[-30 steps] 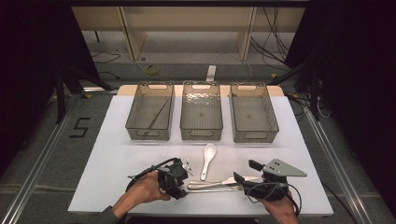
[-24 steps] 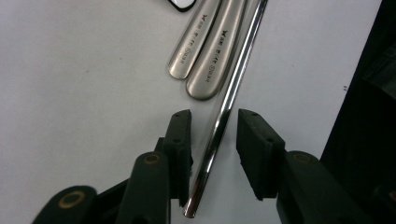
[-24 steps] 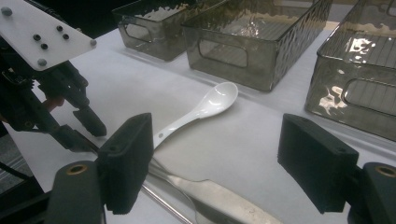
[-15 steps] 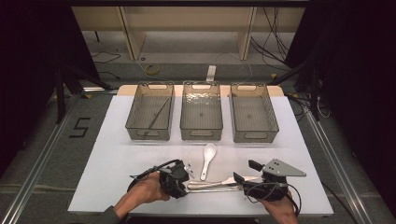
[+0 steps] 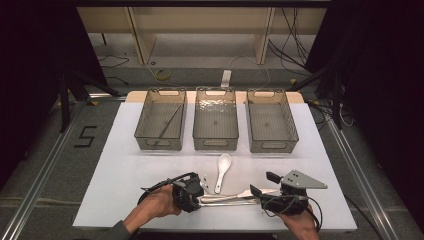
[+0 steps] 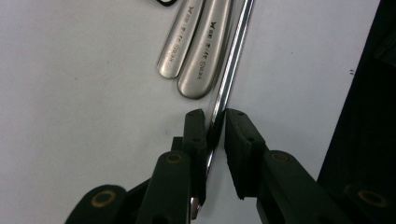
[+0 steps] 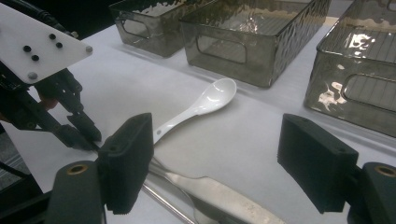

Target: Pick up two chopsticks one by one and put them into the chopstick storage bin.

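Left side, near table edge: left gripper [image 5: 200, 196] rests low on the white table [image 5: 115, 170], jaws pointing toward the right along the front edge. In the left gripper view its jaws have just been closing and now stand nearly together, a thin shiny metal rod [image 6: 232, 65] running up between them. The left pad looks to touch the rod; a sliver of gap seems to remain at the right pad, so a firm grip cannot be confirmed. Just beside the rod, on its left in that view, lie two brushed metal handles [image 6: 196, 51] side by side, ends rounded, close to the jaw tips but outside them.

Centre: in the high view the metal cutlery [image 5: 227, 199] lies in a tight bundle lengthwise between the two grippers. A white ceramic spoon [image 5: 221, 171] lies just behind the bundle, bowl pointing away toward the bins, apart from both grippers.

Right: right gripper [image 5: 258, 184] sits at the bundle's other end, jaws spread wide and holding nothing. In the right gripper view the cutlery passes low beneath the left jaw, the pads clear of it.

Far side, left to right: three smoky clear bins. Left bin [image 5: 161, 120] holds a thin dark stick; middle bin [image 5: 215, 120] and right bin [image 5: 271, 121] stand next to it in a row.
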